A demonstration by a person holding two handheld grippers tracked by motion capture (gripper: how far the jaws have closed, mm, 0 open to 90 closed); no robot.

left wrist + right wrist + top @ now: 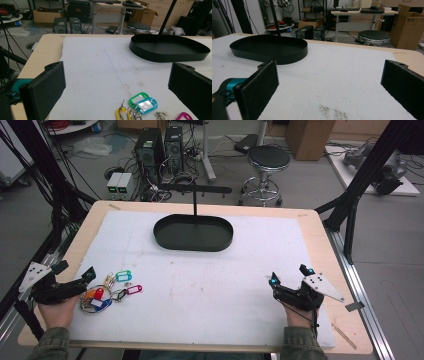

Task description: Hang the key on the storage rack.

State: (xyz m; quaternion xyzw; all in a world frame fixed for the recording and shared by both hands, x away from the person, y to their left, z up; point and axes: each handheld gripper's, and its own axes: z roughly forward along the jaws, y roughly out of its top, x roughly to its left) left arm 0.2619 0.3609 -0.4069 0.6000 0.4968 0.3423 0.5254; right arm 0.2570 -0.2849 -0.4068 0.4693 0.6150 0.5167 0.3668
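A bunch of coloured key tags (107, 291) on rings lies on the white mat (200, 290) at the front left. My left gripper (86, 281) rests just left of the bunch, open, with nothing between its fingers. In the left gripper view the green tag (138, 98), cyan tag (147, 105), yellow tag (120, 113) and magenta tag (185, 116) lie close ahead between the wide-apart jaws of the left gripper (117, 92). My right gripper (290, 275) sits open and empty at the front right; its own view of the right gripper (330, 90) has bare mat between the jaws.
A black oval tray (193, 244) stands at the back middle of the mat, with an upright post (195, 205) carrying a crossbar (195, 188). Beyond the table are a stool (269, 158) and computer towers (150, 150). Black frame struts (360, 185) flank the table.
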